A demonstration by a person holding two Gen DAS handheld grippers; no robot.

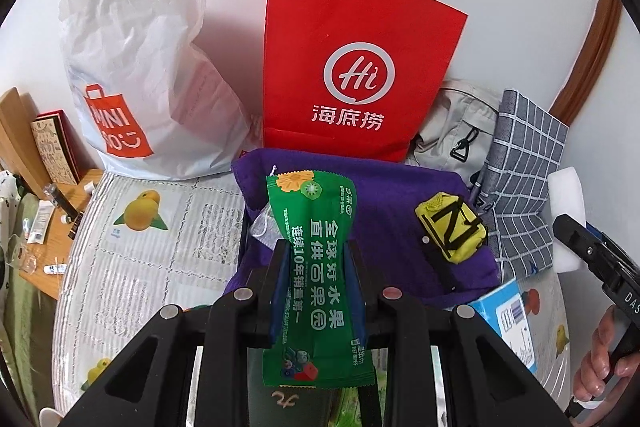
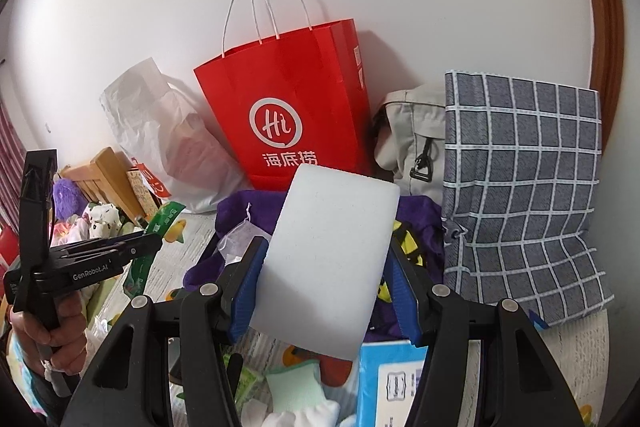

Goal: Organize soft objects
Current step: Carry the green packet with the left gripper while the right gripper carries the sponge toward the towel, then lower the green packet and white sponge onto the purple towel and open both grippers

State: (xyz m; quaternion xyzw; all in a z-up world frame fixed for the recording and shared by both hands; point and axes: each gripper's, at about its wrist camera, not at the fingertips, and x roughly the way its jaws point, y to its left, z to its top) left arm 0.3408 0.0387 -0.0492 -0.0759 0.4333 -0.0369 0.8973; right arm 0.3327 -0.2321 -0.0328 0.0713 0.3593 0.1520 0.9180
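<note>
Left gripper (image 1: pixel 316 259) is clamping a green wet-wipes packet (image 1: pixel 316 279), holding it over a dark bin (image 1: pixel 243 227). Purple cloth (image 1: pixel 384 195) is draping across that bin, a yellow pouch (image 1: pixel 452 225) lying on it. Right gripper (image 2: pixel 326 271) is pinching a white sponge block (image 2: pixel 328 259) above the same bin. Red paper bag (image 2: pixel 292 99) is standing behind, contents hidden.

The green wet-wipes pack (image 1: pixel 316 271), flat and glossy with white print and fruit pictures, stands upright, pinched at its middle in the left gripper (image 1: pixel 316 287) just in front of the purple cloth (image 1: pixel 384 195). The white sponge (image 2: pixel 328 263), a plain rounded slab, tilts slightly, clamped by its sides in the right gripper (image 2: pixel 326 287) above that cloth's near edge.
</note>
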